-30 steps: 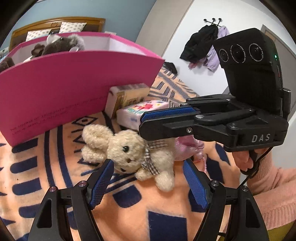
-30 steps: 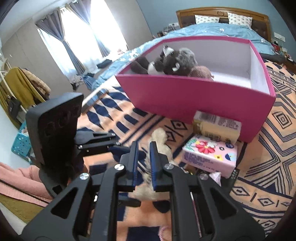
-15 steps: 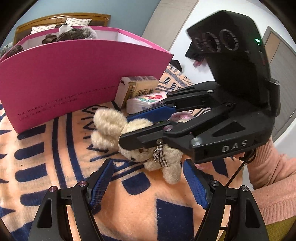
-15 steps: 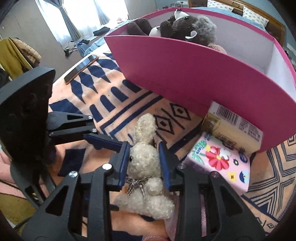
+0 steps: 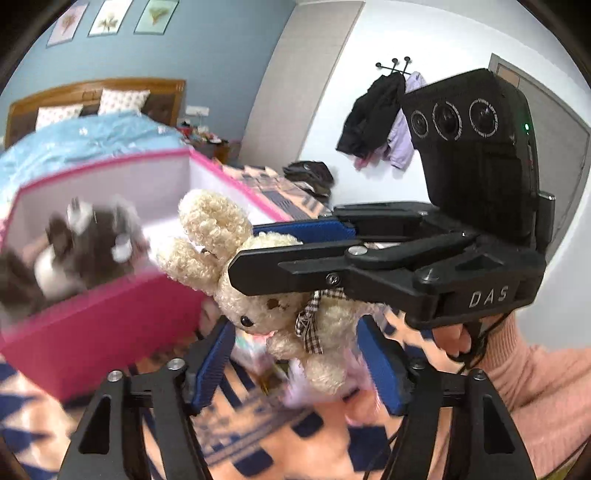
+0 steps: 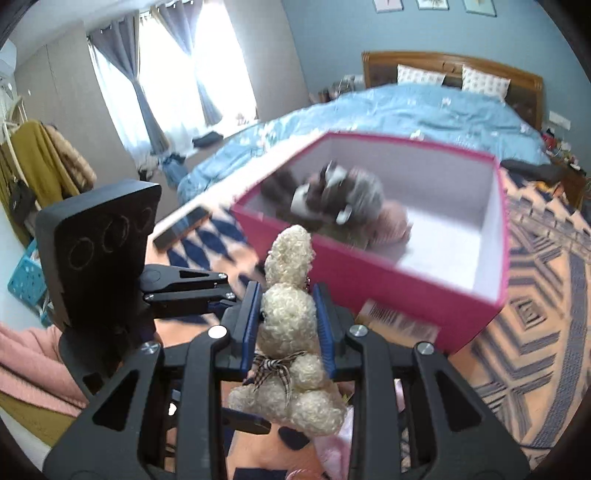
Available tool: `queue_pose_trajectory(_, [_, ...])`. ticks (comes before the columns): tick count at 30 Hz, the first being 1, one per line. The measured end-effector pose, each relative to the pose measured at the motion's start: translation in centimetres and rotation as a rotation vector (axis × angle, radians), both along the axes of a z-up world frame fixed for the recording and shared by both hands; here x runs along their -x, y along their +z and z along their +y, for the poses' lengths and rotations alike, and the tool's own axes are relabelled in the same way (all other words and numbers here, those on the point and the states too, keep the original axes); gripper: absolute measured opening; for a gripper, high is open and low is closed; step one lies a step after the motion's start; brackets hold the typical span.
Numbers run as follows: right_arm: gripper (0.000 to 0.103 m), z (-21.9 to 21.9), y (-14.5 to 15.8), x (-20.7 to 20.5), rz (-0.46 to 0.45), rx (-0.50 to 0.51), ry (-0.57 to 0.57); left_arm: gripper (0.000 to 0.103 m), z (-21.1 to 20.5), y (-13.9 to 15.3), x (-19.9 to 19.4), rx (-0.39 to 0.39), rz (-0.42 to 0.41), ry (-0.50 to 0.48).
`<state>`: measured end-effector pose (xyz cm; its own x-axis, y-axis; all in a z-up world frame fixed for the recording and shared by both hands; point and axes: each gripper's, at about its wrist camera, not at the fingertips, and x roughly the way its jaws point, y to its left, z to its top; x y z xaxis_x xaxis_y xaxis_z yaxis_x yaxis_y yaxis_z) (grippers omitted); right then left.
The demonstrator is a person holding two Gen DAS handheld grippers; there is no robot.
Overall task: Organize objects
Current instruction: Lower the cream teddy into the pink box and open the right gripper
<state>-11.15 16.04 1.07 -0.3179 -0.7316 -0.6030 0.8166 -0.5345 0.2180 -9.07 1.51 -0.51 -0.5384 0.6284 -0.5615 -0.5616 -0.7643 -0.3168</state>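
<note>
A lived-in home bedroom. In the right wrist view a double bed with a light blue quilt sits at one o'clock, backed by a carved wooden headboard and two patterned pillows. Grey curtains frame a bright window at eleven o'clock, and framed prints hang on the blue wall at twelve. In the left wrist view, jackets droop from a wall hook rack at one o'clock. An orange and navy patterned rug covers the floor, clothes strewn near the window
</note>
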Motion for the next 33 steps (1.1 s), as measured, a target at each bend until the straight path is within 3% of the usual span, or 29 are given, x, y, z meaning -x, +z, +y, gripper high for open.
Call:
queue_pose_trajectory(3, [0.031,0.4,1.6,1.4,0.030,0.043,-0.039,0.063,0.1,1.5,2.2,0.033,0.024,0.020])
queue_pose_trajectory(8, [0.031,0.2,3.5,3.8,0.073,0.078,-0.071,0.060,-0.6,3.1,4.8,0.018,0.026,0.045])
queue_pose_trajectory(14, [0.031,-0.6,4.4,7.7,0.066,0.098,-0.104,0.058,-1.9,3.9,8.8,0.041,0.011,0.093])
queue_pose_trajectory(25, [0.031,-3.0,2.3,15.1,0.023,0.015,-0.152,0.057,-2.4,2.3,16.4,0.133,-0.063,0.162])
queue_pose_trajectory(33, [0.031,-4.5,0.8,18.7,0.023,-0.066,-0.177,0.056,-2.6,1.3,19.3,0.208,-0.138,0.237])
